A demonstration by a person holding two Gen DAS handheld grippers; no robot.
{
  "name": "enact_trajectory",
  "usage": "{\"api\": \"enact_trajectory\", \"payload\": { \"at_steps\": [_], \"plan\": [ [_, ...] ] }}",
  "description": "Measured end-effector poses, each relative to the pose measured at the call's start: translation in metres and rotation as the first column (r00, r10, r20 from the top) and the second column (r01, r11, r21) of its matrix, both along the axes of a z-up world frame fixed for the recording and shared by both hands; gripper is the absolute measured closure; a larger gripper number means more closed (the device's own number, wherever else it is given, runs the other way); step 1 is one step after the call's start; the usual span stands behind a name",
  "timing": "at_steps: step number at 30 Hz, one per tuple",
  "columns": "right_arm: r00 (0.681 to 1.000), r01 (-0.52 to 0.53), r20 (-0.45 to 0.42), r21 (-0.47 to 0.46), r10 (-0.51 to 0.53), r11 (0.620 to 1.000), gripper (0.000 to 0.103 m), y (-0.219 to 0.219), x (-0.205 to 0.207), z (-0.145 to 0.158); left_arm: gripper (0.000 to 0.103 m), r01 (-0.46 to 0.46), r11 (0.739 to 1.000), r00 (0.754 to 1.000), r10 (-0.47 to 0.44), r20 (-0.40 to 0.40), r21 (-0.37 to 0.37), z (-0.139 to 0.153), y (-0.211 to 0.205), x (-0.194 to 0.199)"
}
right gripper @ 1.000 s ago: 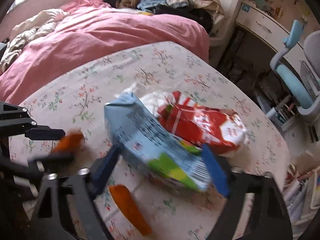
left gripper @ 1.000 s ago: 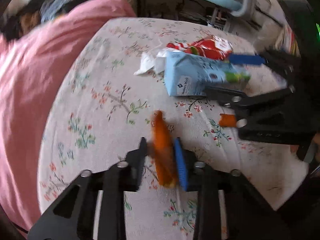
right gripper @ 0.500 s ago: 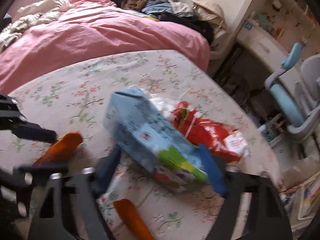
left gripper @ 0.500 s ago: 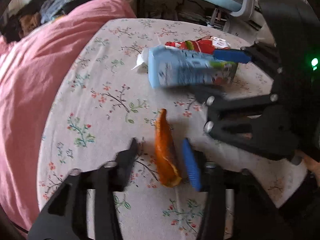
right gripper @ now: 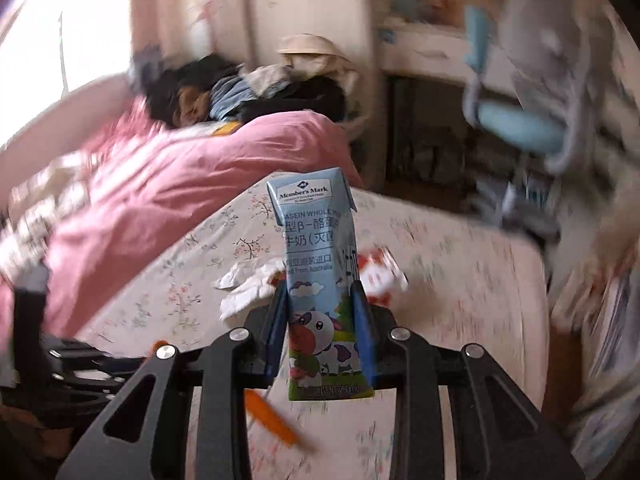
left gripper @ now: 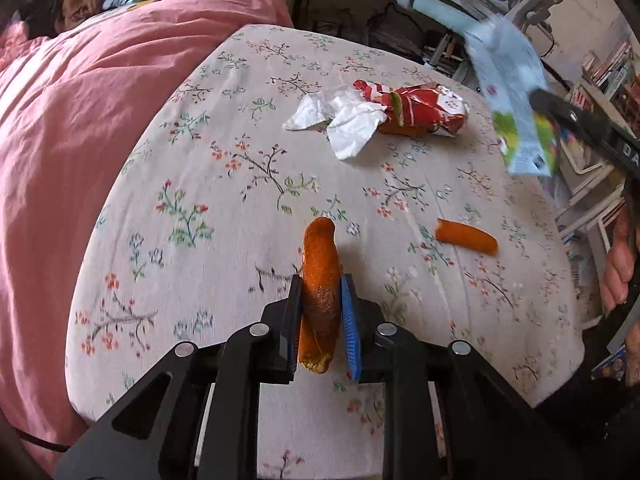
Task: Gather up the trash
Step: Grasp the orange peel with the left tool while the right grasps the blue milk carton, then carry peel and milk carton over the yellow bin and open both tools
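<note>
- Two grippers each pinch a piece of trash above a table with a floral cloth (left gripper: 224, 168).
- At the left, a pink duvet (left gripper: 80, 120) covers a bed beside the table; the heap of dark clothes (left gripper: 80, 4) at its far end is too jumbled to sort out.
- The left gripper (left gripper: 320, 316) has just been closing and now clamps an orange peel (left gripper: 320, 272) between its narrow jaws; the peel's lower end sits behind the pads, its tip pointing away.
- A crumpled white tissue (left gripper: 344, 120) touches a red snack wrapper (left gripper: 420, 110) on the far part of the cloth; whatever lies under the wrapper is unclear.
- A second orange peel (left gripper: 466, 237) lies alone on the cloth, well apart from the first.
- The right gripper (right gripper: 320, 320) has just been closing and grips a blue milk carton (right gripper: 320, 260) upright, lifted off the table; in the left wrist view the carton is a blur at the right edge.
- Fingers of a hand (left gripper: 620, 264) are cut off by the right edge.
- In the right wrist view the background smears: a blue-and-grey chair (right gripper: 528, 92) and a pale desk (right gripper: 420, 52) are only roughly readable.
</note>
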State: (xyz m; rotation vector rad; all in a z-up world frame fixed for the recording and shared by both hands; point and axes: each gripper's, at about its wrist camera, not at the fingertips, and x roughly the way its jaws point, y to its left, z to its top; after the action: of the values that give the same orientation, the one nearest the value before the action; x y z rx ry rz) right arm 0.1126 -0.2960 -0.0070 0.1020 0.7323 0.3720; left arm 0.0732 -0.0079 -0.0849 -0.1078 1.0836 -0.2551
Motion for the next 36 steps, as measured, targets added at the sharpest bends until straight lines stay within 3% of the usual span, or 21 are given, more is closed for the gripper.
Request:
{"api": "enact_trajectory", "payload": {
  "at_steps": [4, 9, 14, 19, 23, 25, 26, 29, 35, 36],
  "plan": [
    [0.991, 0.046, -0.131, 0.077, -0.036, 0.996, 0.072, -0.023, -0.01, -0.016, 0.085, -0.001, 1.0, 1.0, 0.001, -0.001, -0.017, 0.001, 0.005, -0.012],
    [0.962, 0.102, -0.254, 0.007, -0.097, 0.995, 0.071, -0.03, -0.02, -0.042, 0.084, -0.005, 1.0, 1.0, 0.005, -0.019, -0.015, -0.004, 0.008, -0.019],
    [0.954, 0.139, -0.259, -0.073, -0.154, 0.988, 0.067, -0.029, -0.02, -0.05, 0.083, -0.009, 1.0, 1.0, 0.009, -0.012, -0.006, -0.004, 0.01, -0.021],
    [0.953, 0.146, -0.253, -0.103, -0.167, 0.984, 0.057, -0.031, -0.015, -0.058, 0.078, -0.021, 1.0, 1.0, 0.021, -0.006, -0.013, -0.003, 0.01, -0.018],
    [0.949, 0.12, -0.271, -0.152, -0.158, 0.981, 0.057, -0.025, -0.01, -0.066, 0.067, -0.018, 1.0, 1.0, 0.018, 0.003, -0.005, -0.003, 0.006, -0.015],
    [0.951, 0.114, -0.267, -0.164, -0.155, 0.98, 0.068, -0.024, -0.008, -0.066, 0.067, -0.012, 1.0, 1.0, 0.012, 0.012, 0.018, -0.003, 0.001, -0.014],
    [0.952, 0.115, -0.263, -0.159, -0.154, 0.981, 0.069, -0.024, -0.008, -0.066, 0.067, -0.004, 0.999, 1.0, 0.003, 0.017, 0.032, -0.003, -0.001, -0.014],
    [0.959, 0.147, -0.227, -0.123, -0.172, 0.981, 0.069, -0.03, -0.011, -0.057, 0.086, 0.025, 0.999, 1.0, -0.026, 0.011, 0.035, -0.004, -0.006, -0.014],
    [0.969, 0.197, -0.157, 0.016, -0.192, 0.98, 0.069, -0.037, -0.024, -0.036, 0.087, -0.003, 1.0, 0.998, 0.004, 0.055, -0.014, 0.01, 0.004, -0.019],
    [0.971, 0.196, -0.148, 0.032, -0.189, 0.98, 0.076, -0.034, -0.025, -0.033, 0.087, -0.007, 1.0, 0.998, 0.009, 0.064, -0.024, 0.013, 0.007, -0.021]
  ]
}}
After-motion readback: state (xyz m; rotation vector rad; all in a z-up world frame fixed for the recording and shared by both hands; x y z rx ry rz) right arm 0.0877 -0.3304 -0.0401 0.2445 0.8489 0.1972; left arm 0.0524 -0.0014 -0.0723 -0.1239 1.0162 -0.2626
